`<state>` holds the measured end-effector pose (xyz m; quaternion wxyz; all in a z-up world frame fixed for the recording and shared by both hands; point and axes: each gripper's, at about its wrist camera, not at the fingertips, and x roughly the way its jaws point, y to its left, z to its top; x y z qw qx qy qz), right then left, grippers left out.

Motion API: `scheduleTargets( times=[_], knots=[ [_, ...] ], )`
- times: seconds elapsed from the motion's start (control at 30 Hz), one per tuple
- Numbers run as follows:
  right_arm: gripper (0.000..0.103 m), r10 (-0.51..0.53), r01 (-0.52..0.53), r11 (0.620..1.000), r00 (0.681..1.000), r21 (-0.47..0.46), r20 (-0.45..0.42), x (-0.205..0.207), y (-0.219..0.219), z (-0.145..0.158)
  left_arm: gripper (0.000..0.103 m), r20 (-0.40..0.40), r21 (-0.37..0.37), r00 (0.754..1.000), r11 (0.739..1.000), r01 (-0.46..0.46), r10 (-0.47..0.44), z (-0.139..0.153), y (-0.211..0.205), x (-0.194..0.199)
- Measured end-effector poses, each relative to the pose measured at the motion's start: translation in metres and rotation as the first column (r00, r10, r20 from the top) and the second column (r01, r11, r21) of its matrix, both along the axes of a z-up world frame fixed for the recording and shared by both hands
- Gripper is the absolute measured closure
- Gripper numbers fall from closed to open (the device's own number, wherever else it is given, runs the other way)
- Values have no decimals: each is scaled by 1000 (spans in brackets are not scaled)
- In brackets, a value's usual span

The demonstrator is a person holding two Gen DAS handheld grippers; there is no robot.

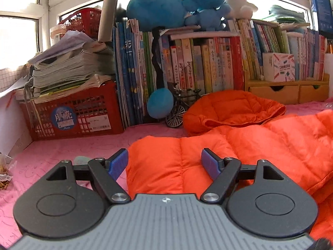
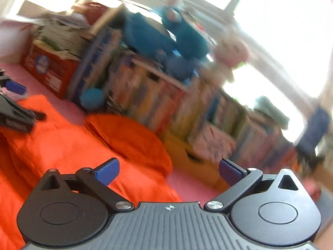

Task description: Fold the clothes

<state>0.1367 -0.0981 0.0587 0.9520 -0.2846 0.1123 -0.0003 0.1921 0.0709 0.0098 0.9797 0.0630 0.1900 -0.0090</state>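
Orange jacket (image 1: 239, 145) lies between the left gripper's (image 1: 164, 162) spread, released fingers (image 1: 118, 162).

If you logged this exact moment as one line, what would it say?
task: fold clothes | garment: orange puffer jacket on pink cover | left gripper: open, jacket between fingers | right gripper: open, empty

Motion blur smears the bookshelf (image 2: 187, 108) across the right wrist view; the orange jacket (image 1: 270, 145) runs off the right edge
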Motion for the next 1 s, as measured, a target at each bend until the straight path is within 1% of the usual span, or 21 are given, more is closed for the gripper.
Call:
scheduleTargets(
  times=[0.07,0.17,0.23,0.3,0.33,0.37,0.43,0.5,0.63,0.77,0.8,0.83,0.9,0.97,1.0],
  knots=[
    [1,59,-60,997,998,-48,-20,17,27,-13,24,-5,-2,1000,1000,3,-3,-3,0,1],
    [2,139,-145,985,988,-94,-67,38,64,-39,24,-58,14,998,1000,-11,12,-13,-1,10],
    [2,135,-143,984,987,-103,-85,46,77,-54,23,-113,-1,993,999,-35,35,-17,2,19],
    [2,111,-121,990,986,-76,-122,57,75,-64,20,-171,-57,984,997,-54,44,-20,13,27],
    [2,93,-102,993,986,-58,-135,61,67,-67,17,-198,-93,979,994,-56,36,-22,20,31],
    [2,76,-83,996,986,-41,-149,66,59,-70,17,-223,-124,974,991,-58,29,-23,25,35],
    [2,33,-35,999,985,-12,-170,72,42,-72,16,-256,-162,967,985,-62,19,-26,32,39],
    [2,4,-5,1000,985,-7,-174,67,27,-73,16,-265,-163,964,984,-69,23,-27,33,39],
    [2,-89,81,995,985,-55,-145,59,-7,-75,16,-266,-145,964,987,-68,27,-27,31,39],
    [2,-228,217,971,967,-102,-114,50,-52,-78,15,-276,-162,961,984,-72,24,-28,34,40],
    [2,-259,247,964,958,-102,-121,49,-64,-78,15,-276,-166,961,984,-68,20,-28,34,41],
    [1,-278,268,960,951,-83,-139,48,-76,-78,14,-276,-169,961,984,-64,15,-28,34,41],
    [1,-276,280,960,942,-9,-192,42,-95,-74,14,-270,-177,963,982,-59,9,-27,34,40],
    [7,-249,259,965,952,36,-179,31,-94,-62,14,-263,-189,965,980,-62,10,-26,36,39],
    [7,-236,249,967,956,58,-173,25,-93,-56,14,-260,-188,966,980,-60,9,-26,36,39]
  ],
)
